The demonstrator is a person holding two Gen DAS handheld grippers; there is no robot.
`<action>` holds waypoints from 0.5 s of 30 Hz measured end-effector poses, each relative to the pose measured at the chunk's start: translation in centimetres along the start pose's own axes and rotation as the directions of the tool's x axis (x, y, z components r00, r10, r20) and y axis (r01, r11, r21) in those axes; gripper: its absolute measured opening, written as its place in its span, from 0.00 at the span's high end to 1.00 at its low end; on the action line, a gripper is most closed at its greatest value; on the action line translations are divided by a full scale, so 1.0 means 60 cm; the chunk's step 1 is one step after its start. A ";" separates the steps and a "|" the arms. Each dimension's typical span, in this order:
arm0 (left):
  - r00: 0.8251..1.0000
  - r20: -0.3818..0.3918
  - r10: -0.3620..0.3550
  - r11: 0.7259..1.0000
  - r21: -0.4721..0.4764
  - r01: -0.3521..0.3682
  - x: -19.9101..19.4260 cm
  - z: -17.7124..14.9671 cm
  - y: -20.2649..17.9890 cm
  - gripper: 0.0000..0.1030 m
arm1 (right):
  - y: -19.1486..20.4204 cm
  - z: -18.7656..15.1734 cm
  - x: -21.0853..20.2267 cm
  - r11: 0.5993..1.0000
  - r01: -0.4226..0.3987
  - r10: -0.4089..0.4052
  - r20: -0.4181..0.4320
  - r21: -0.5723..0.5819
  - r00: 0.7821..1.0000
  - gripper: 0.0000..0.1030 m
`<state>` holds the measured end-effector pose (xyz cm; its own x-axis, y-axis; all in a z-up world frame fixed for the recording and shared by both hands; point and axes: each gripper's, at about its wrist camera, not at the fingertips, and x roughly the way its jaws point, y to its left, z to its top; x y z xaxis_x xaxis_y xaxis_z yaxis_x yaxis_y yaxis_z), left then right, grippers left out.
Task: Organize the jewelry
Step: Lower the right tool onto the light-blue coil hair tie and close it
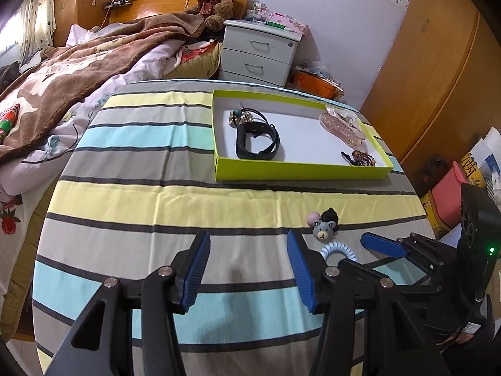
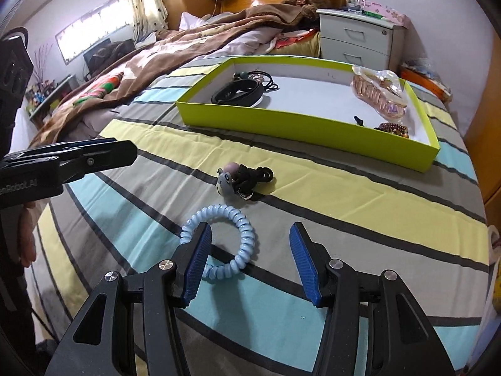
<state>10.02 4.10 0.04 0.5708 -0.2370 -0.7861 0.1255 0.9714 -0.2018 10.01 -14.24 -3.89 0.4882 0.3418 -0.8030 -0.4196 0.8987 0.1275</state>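
So this is mid-sort. The lime green box [image 2: 300, 125] already has a few bits in it: a black band [image 2: 238, 94], a pinkish clear hair claw [image 2: 379, 94] and a small brown beaded piece [image 2: 393, 130]. Two things are left out on the striped cloth [image 2: 344, 213].

The right gripper [image 2: 249, 263] is spread open with nothing pinched. The light blue spiral hair tie [image 2: 219, 241] lies flat right at its tips, mostly off to its left: the left pad covers part of the ring, and the right pad sits over bare cloth just beside it. I can't tell if the pad actually touches the coil. A little further out ahead of the tips is the bear-face hair tie [image 2: 241, 180] with its black elastic, and the box is well beyond that.

The left gripper [image 1: 249, 269] is spread too, empty, over bare cloth. The bear tie is just ahead of its right finger, and the blue one peeks out behind that finger.

My read: the right one is lining up to grab the spiral tie. It probably needs to shift a touch left so one side of the coil sits between the pads, then close and carry it forward to the box. It's squishy and springy, so a shallow pinch might let it slip out.
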 end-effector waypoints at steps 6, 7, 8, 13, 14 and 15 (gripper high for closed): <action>1.000 -0.001 -0.001 1.000 -0.016 0.001 -0.001 -0.007 0.011 0.48 | 0.012 0.002 0.006 0.999 0.032 -0.032 -0.006 -0.031 0.999 0.49; 1.000 -0.003 0.000 1.000 -0.021 0.000 0.000 -0.008 0.013 0.48 | 0.014 0.001 0.007 0.998 0.039 -0.039 -0.006 -0.040 0.999 0.49; 1.000 -0.005 -0.002 1.000 -0.026 0.002 0.000 -0.009 0.014 0.48 | 0.017 -0.001 0.007 0.998 0.047 -0.047 -0.005 -0.051 0.999 0.49; 1.000 -0.015 0.001 0.999 -0.041 -0.002 0.004 -0.013 0.020 0.48 | 0.027 -0.006 0.005 0.993 0.078 -0.078 0.006 -0.089 0.997 0.68; 1.000 -0.018 0.001 0.999 -0.046 -0.002 0.005 -0.014 0.021 0.48 | 0.027 -0.007 0.003 0.993 0.075 -0.075 0.006 -0.088 0.997 0.69; 1.000 -0.020 -0.003 0.999 -0.050 0.002 0.006 -0.014 0.022 0.48 | 0.027 -0.008 0.002 0.993 0.074 -0.073 0.006 -0.089 0.997 0.73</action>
<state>9.74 5.27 -1.00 0.5538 -0.2403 -0.7972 0.0863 0.9689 -0.2321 9.03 -12.87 -4.06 0.5220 0.2765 -0.8069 -0.4491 0.8933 0.0156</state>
